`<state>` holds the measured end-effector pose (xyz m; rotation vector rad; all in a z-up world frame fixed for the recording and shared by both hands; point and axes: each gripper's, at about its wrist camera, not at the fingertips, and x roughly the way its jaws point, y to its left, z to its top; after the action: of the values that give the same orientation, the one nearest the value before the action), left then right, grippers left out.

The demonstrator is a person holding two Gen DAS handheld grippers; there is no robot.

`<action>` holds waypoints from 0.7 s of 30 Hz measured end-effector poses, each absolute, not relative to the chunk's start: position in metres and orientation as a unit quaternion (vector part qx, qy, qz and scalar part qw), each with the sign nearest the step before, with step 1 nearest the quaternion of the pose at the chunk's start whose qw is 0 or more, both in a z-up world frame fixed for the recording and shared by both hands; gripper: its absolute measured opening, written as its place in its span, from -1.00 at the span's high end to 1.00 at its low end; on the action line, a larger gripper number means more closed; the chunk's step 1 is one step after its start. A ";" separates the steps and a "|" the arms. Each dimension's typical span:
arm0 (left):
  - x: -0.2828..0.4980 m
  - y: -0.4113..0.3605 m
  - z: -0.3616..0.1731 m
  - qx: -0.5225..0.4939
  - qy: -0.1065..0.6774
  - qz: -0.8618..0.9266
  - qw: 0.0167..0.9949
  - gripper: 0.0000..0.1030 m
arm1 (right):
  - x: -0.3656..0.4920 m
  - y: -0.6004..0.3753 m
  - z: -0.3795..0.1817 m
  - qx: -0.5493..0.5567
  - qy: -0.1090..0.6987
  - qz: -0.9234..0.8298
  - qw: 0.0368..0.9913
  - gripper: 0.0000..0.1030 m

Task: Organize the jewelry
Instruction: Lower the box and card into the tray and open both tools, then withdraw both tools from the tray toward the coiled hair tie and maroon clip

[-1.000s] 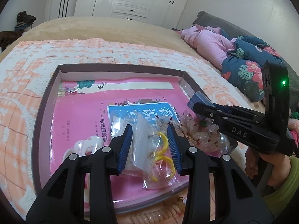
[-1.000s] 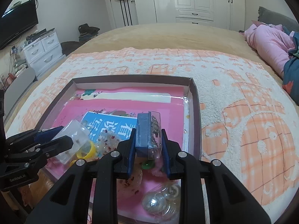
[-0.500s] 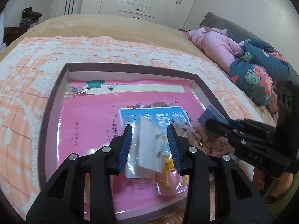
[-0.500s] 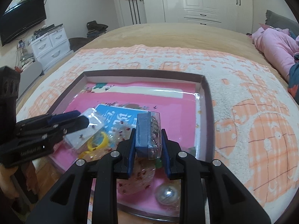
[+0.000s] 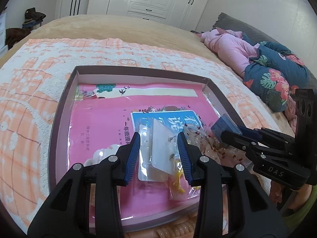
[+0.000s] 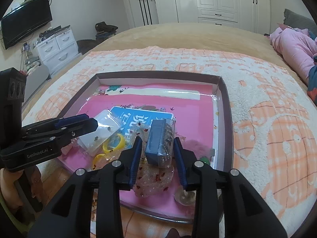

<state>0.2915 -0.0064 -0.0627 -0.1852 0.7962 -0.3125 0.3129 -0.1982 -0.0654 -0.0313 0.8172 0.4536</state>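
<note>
Left wrist view: your left gripper (image 5: 158, 150) stands with its fingers apart around a clear earring packet (image 5: 158, 152), which appears to rest on the pink book in the tray (image 5: 59, 119); whether the pads touch it, I cannot tell.

Right wrist view: your right gripper (image 6: 158, 148) is spread around a blue jewelry box (image 6: 159, 140), contact unclear. Yellow rings (image 6: 114, 144) and glitter bags (image 6: 154, 176) lie heaped nearby. Sorting looks barely begun.

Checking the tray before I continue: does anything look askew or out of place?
Yes. The blue jewelry box stands on edge between the open right tool fingers, its clear lid facing sideways. A coiled hair tie lies outside the tray, by its near rim.
</note>
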 end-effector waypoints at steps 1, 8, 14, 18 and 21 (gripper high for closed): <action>0.291 -0.006 -0.062 -0.089 0.386 -0.151 0.906 0.42 | 0.312 -0.199 -0.065 -0.014 0.393 0.218 0.893 0.35; 0.284 -0.004 -0.055 -0.083 0.384 -0.143 0.908 0.04 | 0.306 -0.203 -0.057 -0.010 0.384 0.212 0.899 0.16; 0.273 0.000 -0.044 -0.081 0.374 -0.134 0.914 -0.30 | 0.298 -0.211 -0.049 -0.006 0.374 0.206 0.904 0.01; 0.266 0.002 -0.037 -0.080 0.368 -0.127 0.918 -0.58 | 0.293 -0.216 -0.044 -0.001 0.370 0.203 0.907 -0.06; 0.260 0.003 -0.032 -0.080 0.364 -0.125 0.919 -0.72 | 0.288 -0.219 -0.040 0.001 0.364 0.200 0.910 -0.18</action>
<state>0.2598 0.0034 -0.0322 -0.1643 0.7491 -0.2578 0.2881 -0.2189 -0.0398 0.0029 0.7500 0.4127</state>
